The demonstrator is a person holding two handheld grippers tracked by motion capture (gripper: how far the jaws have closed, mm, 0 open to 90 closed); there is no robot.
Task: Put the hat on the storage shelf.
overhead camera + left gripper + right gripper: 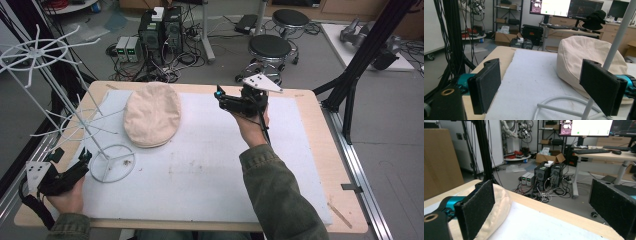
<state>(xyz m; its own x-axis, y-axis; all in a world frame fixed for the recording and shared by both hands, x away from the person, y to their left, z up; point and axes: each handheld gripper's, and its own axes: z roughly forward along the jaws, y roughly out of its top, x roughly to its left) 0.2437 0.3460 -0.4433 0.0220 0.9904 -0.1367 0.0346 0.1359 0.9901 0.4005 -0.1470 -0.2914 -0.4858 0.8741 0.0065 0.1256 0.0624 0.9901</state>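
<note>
The round cream cloth cap (152,114) lies flat on the white foam mat (210,165) toward the far left part of the tabletop (320,145), its brim side just beside the ring base of the white wire rack (112,163); in the left gripper view the cap (586,55) rises behind the rack's upright white pole (616,42); in the right gripper view its pale edge (499,205) sits behind the left pad. The right claw (220,96), held above the mat to the right of the cap and apart from it, points toward it; its jaws stand wide apart with nothing between them. The left claw (85,156) rests at the near left edge of the tabletop, close to the rack's base ring; its jaws are also spread wide and grip nothing.
</note>
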